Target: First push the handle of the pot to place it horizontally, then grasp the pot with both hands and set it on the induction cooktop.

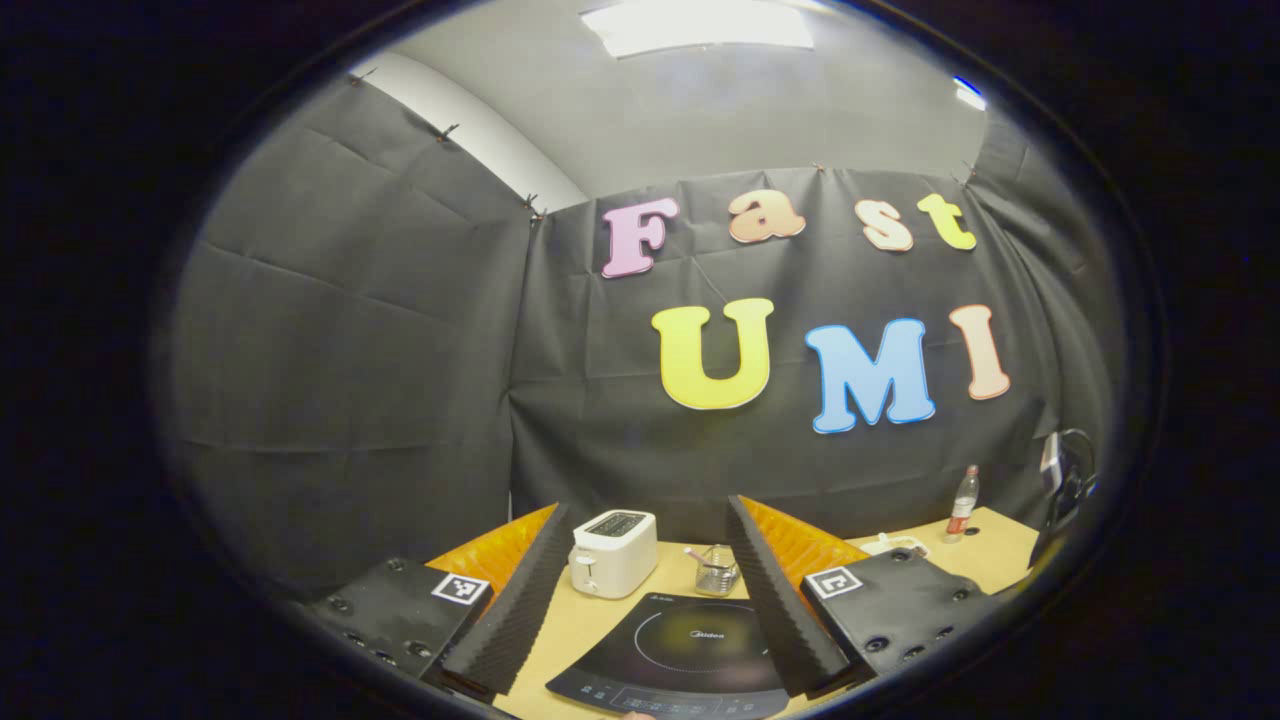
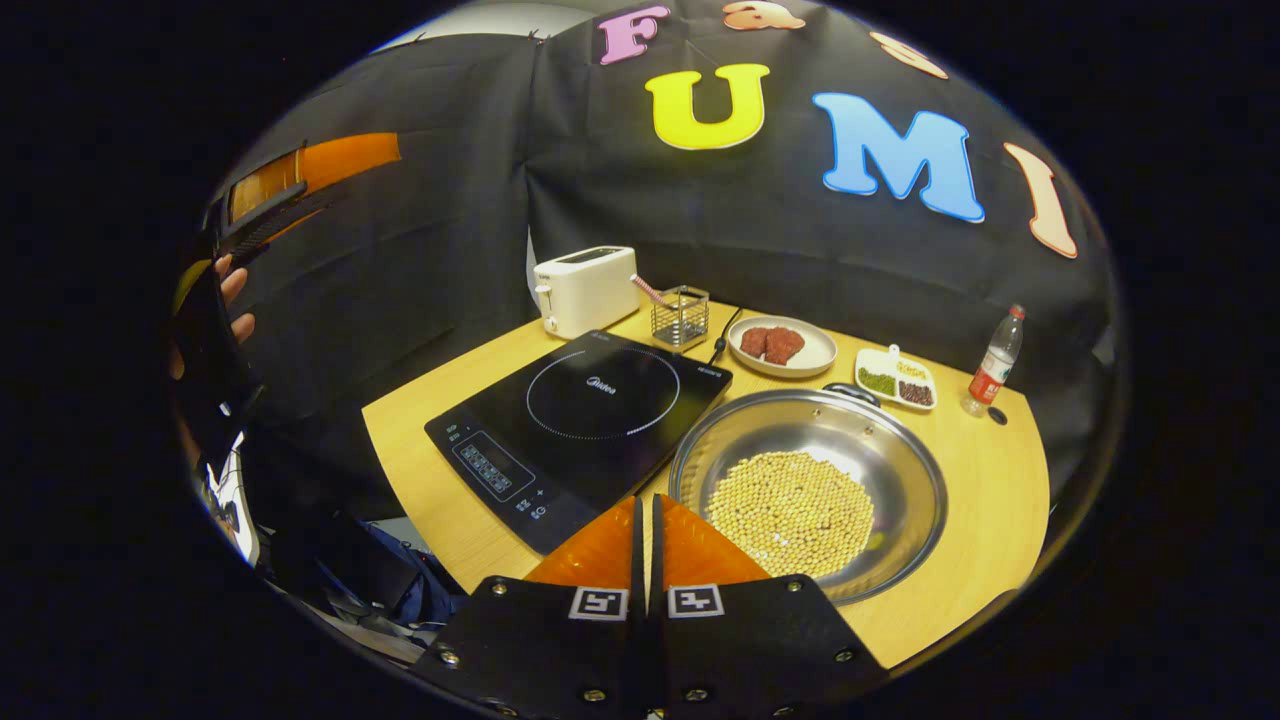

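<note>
Right gripper (image 2: 646,500), fingers pressed together, hangs above the table (image 2: 985,500); the pot (image 2: 808,492) lies at its 2 o'clock, touching the induction cooktop (image 2: 580,430). Left gripper (image 1: 640,590), fingers spread, is raised over the cooktop. Bare tabletop lies at the pot's 3 o'clock.

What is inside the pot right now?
The pot holds a heap of pale round beans over its bottom. The right gripper, shut, covers the near rim, so what lies there is hidden.

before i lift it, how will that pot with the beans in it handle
The pot looks like rigid metal, so probably stiff but slick. Its wide, shallow bowl holds a loose layer of beans; they would likely slide and shift the weight if it tilts. Probably heavy for one side; keep it level.
</note>
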Demonstrator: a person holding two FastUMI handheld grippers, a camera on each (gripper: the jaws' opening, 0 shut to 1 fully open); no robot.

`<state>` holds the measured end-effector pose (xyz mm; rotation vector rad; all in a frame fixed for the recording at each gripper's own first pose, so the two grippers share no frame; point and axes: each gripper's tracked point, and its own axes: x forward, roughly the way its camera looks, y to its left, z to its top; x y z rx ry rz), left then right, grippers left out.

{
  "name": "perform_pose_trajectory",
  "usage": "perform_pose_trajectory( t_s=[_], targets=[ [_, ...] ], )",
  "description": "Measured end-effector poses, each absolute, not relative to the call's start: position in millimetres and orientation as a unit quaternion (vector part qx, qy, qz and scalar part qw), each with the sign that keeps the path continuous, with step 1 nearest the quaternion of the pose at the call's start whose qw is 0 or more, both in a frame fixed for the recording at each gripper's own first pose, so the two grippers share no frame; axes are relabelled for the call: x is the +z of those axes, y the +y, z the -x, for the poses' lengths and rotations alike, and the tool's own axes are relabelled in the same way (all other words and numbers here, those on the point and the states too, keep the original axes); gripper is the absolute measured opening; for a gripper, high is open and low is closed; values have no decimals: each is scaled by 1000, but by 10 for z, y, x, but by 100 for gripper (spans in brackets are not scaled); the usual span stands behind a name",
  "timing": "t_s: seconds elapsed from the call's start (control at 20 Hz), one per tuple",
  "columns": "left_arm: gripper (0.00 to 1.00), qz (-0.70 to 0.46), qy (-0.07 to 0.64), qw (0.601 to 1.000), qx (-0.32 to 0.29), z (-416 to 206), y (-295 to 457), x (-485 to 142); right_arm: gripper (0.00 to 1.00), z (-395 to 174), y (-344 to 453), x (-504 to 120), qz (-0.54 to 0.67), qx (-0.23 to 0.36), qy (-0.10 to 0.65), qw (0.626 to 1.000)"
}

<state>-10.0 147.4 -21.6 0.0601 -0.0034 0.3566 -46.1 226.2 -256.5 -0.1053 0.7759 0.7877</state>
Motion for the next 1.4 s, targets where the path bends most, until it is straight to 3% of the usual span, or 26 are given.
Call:
perform_pose_trajectory(
  t_s=[0.55,0.85,0.9,1.15,1.2,1.4],
  targets=[
    [100,-19,5,988,156,-226,1568,-387,1,635,2297,-3206,9,347,486,802],
    [100,-4,4,991,132,-488,1553,-451,1,560,2190,-3392,-7,315,512,799],
    [94,-3,4,992,127,-537,1536,-460,0,589,2191,-3381,-13,312,514,799],
    [100,4,2,995,101,-721,1479,-444,1,628,2033,-3457,-14,282,538,794],
    [94,5,1,995,97,-734,1475,-434,1,638,1979,-3472,-12,275,540,795],
    [100,12,3,996,88,-804,1402,-490,1,639,1764,-3509,-2,252,545,800]
  ],
)
